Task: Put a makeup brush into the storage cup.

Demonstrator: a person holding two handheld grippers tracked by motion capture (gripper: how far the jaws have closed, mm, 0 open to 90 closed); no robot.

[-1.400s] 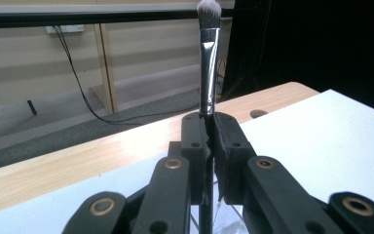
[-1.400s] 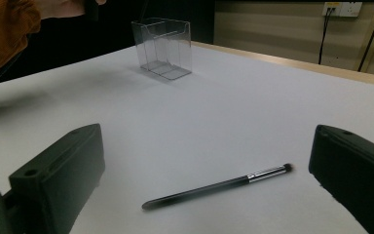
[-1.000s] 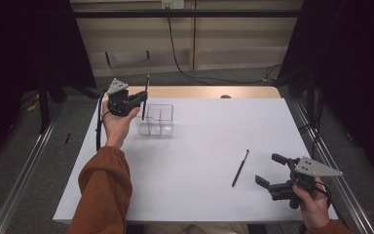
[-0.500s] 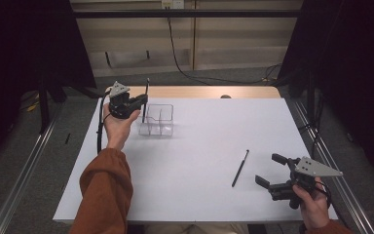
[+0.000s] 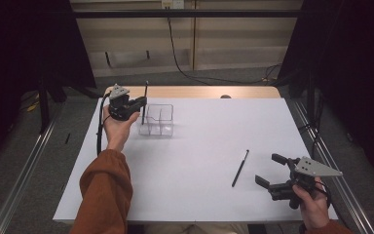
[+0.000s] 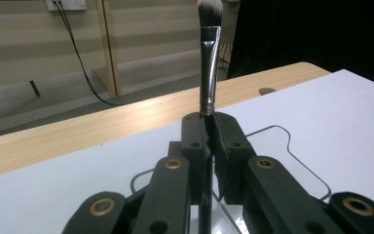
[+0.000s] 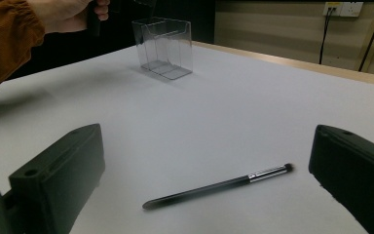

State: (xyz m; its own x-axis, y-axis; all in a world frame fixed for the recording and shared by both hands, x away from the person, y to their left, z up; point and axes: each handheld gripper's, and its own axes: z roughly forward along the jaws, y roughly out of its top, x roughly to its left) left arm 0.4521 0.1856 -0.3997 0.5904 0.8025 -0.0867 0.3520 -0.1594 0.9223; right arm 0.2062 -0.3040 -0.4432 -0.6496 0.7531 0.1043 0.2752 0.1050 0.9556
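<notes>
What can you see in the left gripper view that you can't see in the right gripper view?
Left gripper view: the left gripper with its jaws shut on a makeup brush that stands upright, bristles on top, and a small dark hole in the wooden table edge.

Right gripper view: the right gripper with its jaws wide open, a second brush lying flat on the white sheet between them, and the person's orange sleeve.

Both: the clear plastic organizer (its rim in the left gripper view), the white sheet, and the wooden table edge.

Makeup brush (image 6: 209,58) upright, bristles up, above clear organizer's (image 5: 158,120) left edge
</notes>
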